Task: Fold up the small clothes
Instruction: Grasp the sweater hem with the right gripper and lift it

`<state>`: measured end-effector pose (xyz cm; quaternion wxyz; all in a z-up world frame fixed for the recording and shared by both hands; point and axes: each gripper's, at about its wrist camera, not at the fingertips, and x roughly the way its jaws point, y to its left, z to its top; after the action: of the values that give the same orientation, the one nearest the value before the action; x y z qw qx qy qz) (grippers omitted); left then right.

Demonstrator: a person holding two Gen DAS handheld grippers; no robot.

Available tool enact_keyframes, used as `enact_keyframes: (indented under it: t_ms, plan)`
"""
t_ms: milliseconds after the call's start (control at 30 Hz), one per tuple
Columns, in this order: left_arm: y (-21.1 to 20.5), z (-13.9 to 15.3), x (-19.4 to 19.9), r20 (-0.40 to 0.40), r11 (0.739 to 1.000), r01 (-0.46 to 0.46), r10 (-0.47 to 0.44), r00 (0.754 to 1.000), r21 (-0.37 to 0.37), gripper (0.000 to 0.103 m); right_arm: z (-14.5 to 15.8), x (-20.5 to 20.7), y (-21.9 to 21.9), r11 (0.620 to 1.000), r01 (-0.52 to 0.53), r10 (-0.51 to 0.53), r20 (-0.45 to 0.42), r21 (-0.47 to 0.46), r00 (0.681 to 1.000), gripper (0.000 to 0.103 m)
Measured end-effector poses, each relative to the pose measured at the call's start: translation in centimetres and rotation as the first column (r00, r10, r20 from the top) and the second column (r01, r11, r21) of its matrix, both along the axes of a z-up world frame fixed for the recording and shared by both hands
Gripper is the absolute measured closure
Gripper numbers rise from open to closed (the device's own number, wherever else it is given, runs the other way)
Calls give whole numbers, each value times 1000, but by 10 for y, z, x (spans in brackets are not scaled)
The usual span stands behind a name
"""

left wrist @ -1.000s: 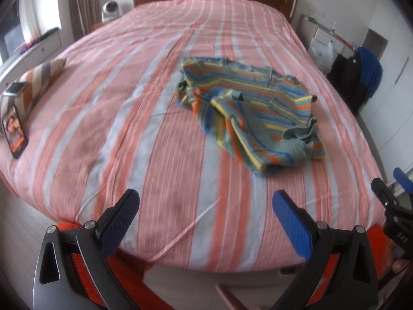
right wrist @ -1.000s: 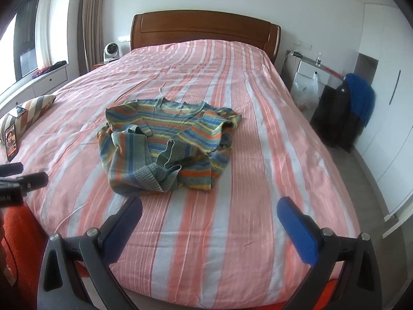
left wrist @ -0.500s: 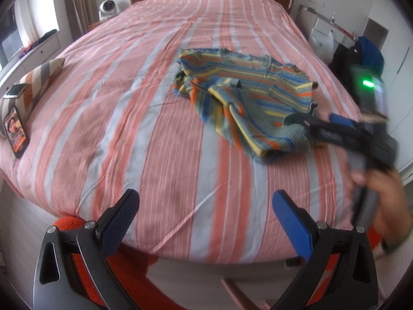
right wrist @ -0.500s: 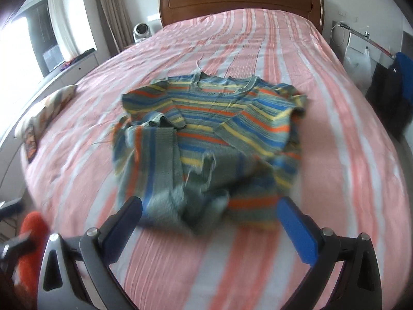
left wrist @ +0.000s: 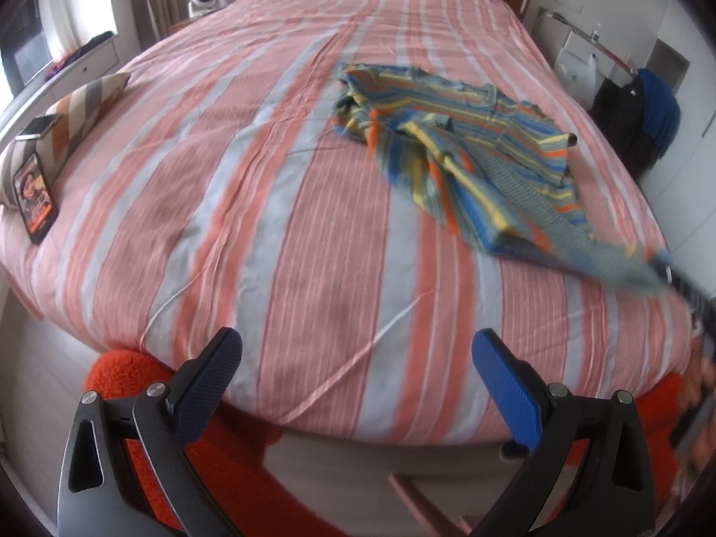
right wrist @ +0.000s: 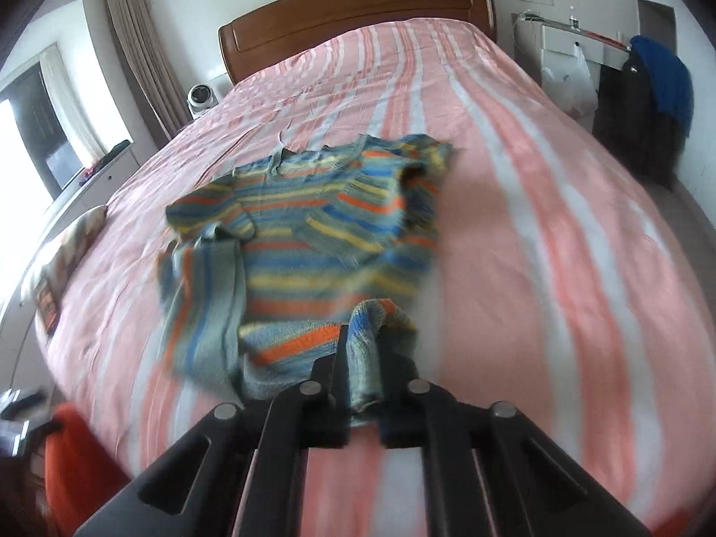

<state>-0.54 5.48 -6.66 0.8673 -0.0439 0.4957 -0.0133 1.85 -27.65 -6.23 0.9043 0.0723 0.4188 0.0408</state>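
Observation:
A small knitted sweater (left wrist: 470, 143) striped in blue, orange, yellow and grey-green lies crumpled on the pink striped bed (left wrist: 268, 179), right of centre. My right gripper (right wrist: 364, 349) has its jaws closing, with a bunched fold of the sweater's (right wrist: 313, 232) near hem pinched between them. In the left wrist view that hem stretches out toward the bed's right edge, where the right gripper (left wrist: 662, 264) shows as a dark blur. My left gripper (left wrist: 353, 358) hangs open over the bed's near edge with nothing between its blue pads, well short of the sweater.
A phone (left wrist: 36, 197) leans against a striped pillow (left wrist: 76, 112) at the bed's left edge. A fluffy red item (left wrist: 121, 371) sits below the near edge. Dark and blue clothes (left wrist: 644, 121) hang right of the bed. A wooden headboard (right wrist: 358, 13) closes the far end.
My right gripper went from open and short of the sweater to shut on its near hem, drawing that edge out toward the right. The left gripper stayed open and dipped slightly.

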Motion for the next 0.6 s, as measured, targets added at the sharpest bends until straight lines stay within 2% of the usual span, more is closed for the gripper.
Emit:
enact_keyframes:
  t_ms: [100, 200, 267, 300, 333, 367, 400, 467, 500, 600]
  plan:
    - [-8, -5, 3, -14, 1000, 17, -17, 1000, 7, 1, -23, -34, -20, 995, 56, -61, -68, -83, 996, 95]
    - [-14, -6, 6, -27, 999, 33, -32, 999, 16, 1, -56, -44, -40, 993, 113, -119, -182, -42, 976, 95]
    - [-16, -1, 2, -10, 999, 41, -41, 999, 19, 1, -60, -44, -40, 995, 95, -101, -216, -38, 971, 95]
    - [-16, 2, -1, 2, 999, 44, -44, 999, 25, 1, -59, -42, -38, 995, 80, -89, -227, -52, 970, 93]
    - [-15, 5, -3, 14, 998, 43, -43, 999, 37, 1, -54, -41, -38, 996, 65, -76, -229, -55, 970, 79]
    - [-13, 6, -5, 21, 998, 38, -39, 999, 46, 1, -47, -41, -39, 996, 61, -75, -228, -67, 971, 52]
    - [-9, 6, -6, 26, 998, 25, -27, 999, 56, 1, -40, -40, -41, 995, 69, -84, -214, -75, 973, 43]
    - [-3, 3, -5, 21, 999, 8, -9, 1000, 52, 1, -9, -40, -46, 989, 110, -122, -115, -102, 986, 42]
    - [0, 0, -3, 14, 999, 0, -1, 1000, 38, 1, 6, -37, -41, 989, 100, -108, -70, -107, 992, 41]
    - [2, -6, 4, -12, 1000, -11, 11, 1000, 5, 1, 33, -5, -9, 999, -43, 42, -22, -22, 999, 41]
